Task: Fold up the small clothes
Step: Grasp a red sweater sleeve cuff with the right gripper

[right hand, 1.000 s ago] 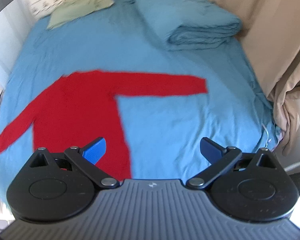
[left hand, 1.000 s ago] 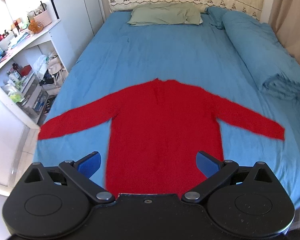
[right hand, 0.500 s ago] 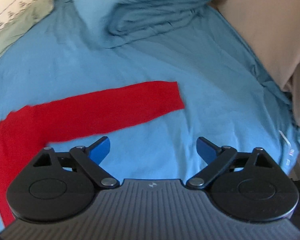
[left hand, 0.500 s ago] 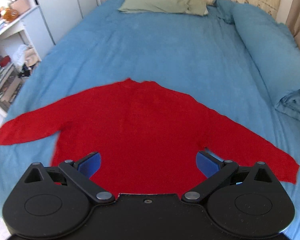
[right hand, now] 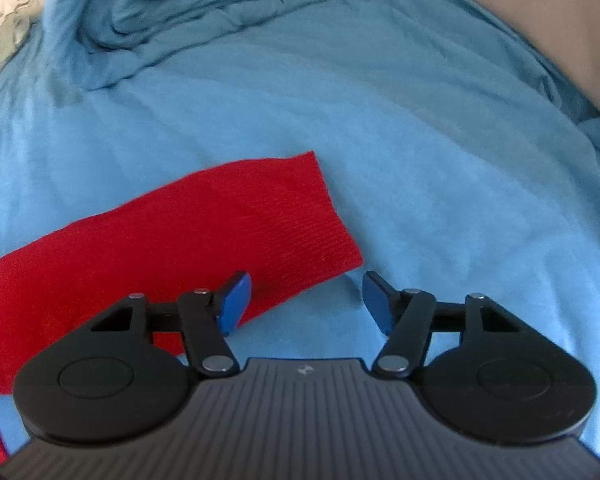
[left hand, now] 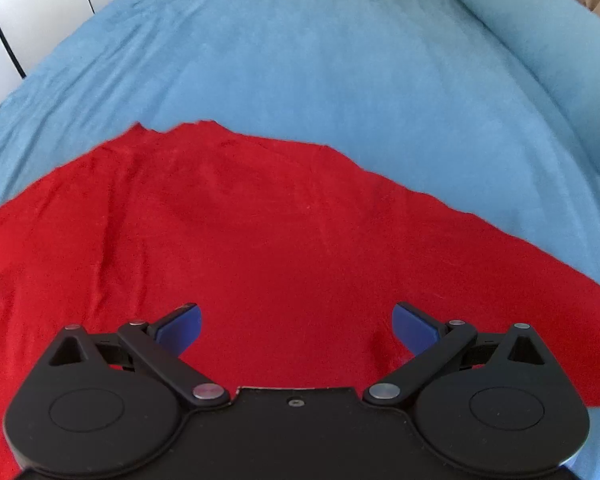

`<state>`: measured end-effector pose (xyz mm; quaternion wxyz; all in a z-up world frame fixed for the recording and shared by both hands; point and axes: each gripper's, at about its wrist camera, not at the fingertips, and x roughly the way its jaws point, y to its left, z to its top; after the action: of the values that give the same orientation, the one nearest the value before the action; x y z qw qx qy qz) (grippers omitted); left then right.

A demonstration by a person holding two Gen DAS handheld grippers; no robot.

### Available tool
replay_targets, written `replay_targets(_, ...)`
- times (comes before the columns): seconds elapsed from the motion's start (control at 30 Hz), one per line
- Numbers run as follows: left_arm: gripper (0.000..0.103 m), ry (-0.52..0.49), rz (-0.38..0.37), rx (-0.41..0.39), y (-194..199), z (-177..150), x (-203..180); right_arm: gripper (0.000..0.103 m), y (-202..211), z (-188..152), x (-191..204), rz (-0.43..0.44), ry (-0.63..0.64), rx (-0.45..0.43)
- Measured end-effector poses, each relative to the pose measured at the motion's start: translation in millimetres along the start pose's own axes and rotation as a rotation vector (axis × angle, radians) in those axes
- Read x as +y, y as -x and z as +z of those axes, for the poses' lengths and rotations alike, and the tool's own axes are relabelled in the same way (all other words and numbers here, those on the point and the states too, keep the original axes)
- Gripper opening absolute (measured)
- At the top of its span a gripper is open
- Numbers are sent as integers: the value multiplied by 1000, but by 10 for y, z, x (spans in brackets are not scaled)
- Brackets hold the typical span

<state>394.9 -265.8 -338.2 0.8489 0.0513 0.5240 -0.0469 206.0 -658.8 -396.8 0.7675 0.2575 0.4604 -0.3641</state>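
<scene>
With the red sweater spread flat on the blue bed, the left hand-held gripper hangs wide over its body while the right hand-held gripper, jaws just narrowing but empty, straddles the sleeve cuff and may pinch bedsheet too.

I read no text, label, brand or number anywhere; only small unreadable emblem on right claw housing.
</scene>
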Motion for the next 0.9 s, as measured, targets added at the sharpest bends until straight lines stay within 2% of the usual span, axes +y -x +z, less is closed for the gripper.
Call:
replay_targets(0.1, 103, -5, 10, 16, -235, -16, 8, 71, -82, -19, -21, 27, -13, -24)
replay_targets(0.17, 103, -15, 25, 38, -381, -26, 17, 60, -65, -35, 25, 34, 7, -48)
replay_targets(0.23, 103, -17, 23, 58, -515, -30, 26, 39, -56, -35, 83, 39, 22, -65)
replay_targets(0.33, 103, -6, 14, 60, -584, -12, 71, 23, 7, -41, 175, 17, 38, -90)
replay_targets(0.47, 103, -17, -2, 63, -523, -6, 52, 21, 95, -18, 276, 11, 33, -122)
replay_targets(0.63, 103, -6, -13, 41, -406, 92, 227, 21, 478, 32, 560, 47, 78, -196)
replay_targets(0.77, 103, 49, -12, 3, -168, 242, 627, 21, 937, 108, 1032, 128, 150, -274)
replay_targets(0.9, 103, 111, 14, -69, 221, 393, 1218, 21, 1434, 163, 1714, 263, 213, -330)
